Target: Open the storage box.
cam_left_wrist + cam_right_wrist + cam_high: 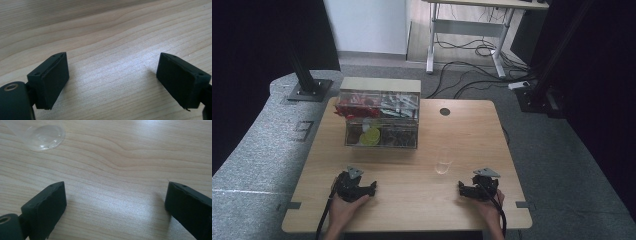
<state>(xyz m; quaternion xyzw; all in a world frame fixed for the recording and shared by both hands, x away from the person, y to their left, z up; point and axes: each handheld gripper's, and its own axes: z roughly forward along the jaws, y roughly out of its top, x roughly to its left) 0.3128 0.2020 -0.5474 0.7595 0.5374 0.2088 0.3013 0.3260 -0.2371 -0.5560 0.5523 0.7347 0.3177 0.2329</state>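
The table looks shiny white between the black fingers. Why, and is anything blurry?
Left gripper view: light glares pale off the wooden table between the fingers, and the far wood goes soft. Right gripper view: the same glare, and the clear cup looks slightly blurred. High view: dim, dark at the sides.

On the table, a clear box sits at twelve o'clock. A cup stands at its five o'clock. The left hand-held gripper rests at seven o'clock, the right hand-held gripper at five, well apart.
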